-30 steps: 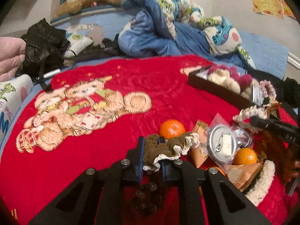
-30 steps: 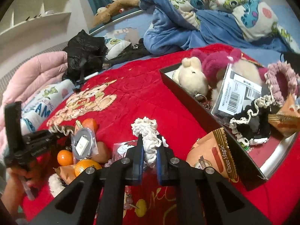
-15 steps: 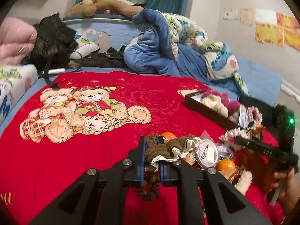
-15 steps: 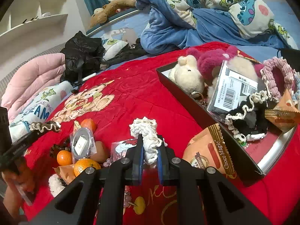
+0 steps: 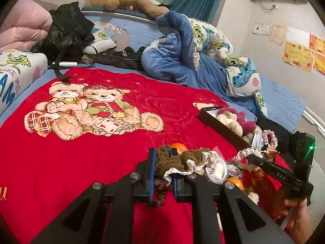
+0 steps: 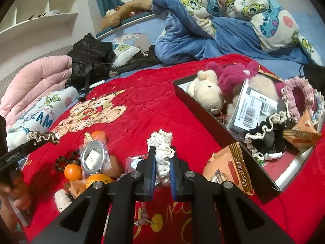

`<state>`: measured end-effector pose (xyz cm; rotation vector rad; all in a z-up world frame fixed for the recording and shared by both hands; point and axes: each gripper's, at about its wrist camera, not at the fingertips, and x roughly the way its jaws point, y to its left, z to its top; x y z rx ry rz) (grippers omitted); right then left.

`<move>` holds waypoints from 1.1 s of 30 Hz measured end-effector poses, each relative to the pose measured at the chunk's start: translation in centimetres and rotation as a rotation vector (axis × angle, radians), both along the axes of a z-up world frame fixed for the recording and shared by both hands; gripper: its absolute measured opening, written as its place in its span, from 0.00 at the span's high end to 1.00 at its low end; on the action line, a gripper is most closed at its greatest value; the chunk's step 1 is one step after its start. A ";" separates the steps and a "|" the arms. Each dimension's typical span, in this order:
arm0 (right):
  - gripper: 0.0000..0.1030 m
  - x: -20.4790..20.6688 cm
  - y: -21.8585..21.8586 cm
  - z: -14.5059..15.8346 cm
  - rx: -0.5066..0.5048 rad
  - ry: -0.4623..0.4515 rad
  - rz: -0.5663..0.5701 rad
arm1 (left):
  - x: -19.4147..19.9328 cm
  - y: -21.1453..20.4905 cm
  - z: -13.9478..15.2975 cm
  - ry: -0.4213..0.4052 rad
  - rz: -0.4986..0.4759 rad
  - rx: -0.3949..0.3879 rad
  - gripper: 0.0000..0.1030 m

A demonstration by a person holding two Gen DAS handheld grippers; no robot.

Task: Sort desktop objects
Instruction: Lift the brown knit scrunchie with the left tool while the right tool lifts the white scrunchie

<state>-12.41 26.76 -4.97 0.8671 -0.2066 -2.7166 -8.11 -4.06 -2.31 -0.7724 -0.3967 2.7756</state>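
Observation:
My left gripper (image 5: pixel 163 158) is shut on a brown scrunchie with a cream lace edge (image 5: pixel 182 160), lifted above the red blanket. My right gripper (image 6: pixel 161 158) is shut on a white scrunchie (image 6: pixel 161 144). In the right wrist view the left gripper (image 6: pixel 43 137) shows at the far left with the brown scrunchie at its tip. A black box (image 6: pixel 205 120) at the right holds plush toys, scrunchies and packets. A pile lies between the grippers: oranges (image 6: pixel 72 171), a round badge in a bag (image 6: pixel 93 158), a brown bead bracelet (image 6: pixel 65 160) and a Choco Magic packet (image 6: pixel 233 168).
The red bear blanket (image 5: pixel 91 138) spreads wide to the left. Blue bedding (image 5: pixel 182 61), a black jacket (image 5: pixel 67 32) and a pink quilt (image 5: pixel 22 28) lie behind it. A hand (image 5: pixel 298 221) holds the right gripper's handle at lower right.
My left gripper has risen and rolled level with the brown scrunchie, so the pile has sunk lower in its view. The right gripper has stayed put with the white scrunchie.

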 end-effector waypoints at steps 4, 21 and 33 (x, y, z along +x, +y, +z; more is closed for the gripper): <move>0.89 0.4 -0.3 0.6 -0.012 0.013 0.004 | 0.3 1.1 0.6 0.014 -0.004 -0.013 0.88; 0.89 3.3 -0.4 2.5 -0.105 0.071 0.007 | 1.8 7.9 2.7 0.039 -0.096 -0.016 0.88; 0.89 6.4 6.3 3.2 -0.159 0.104 -0.132 | 2.2 14.8 2.9 0.033 -0.197 -0.060 0.88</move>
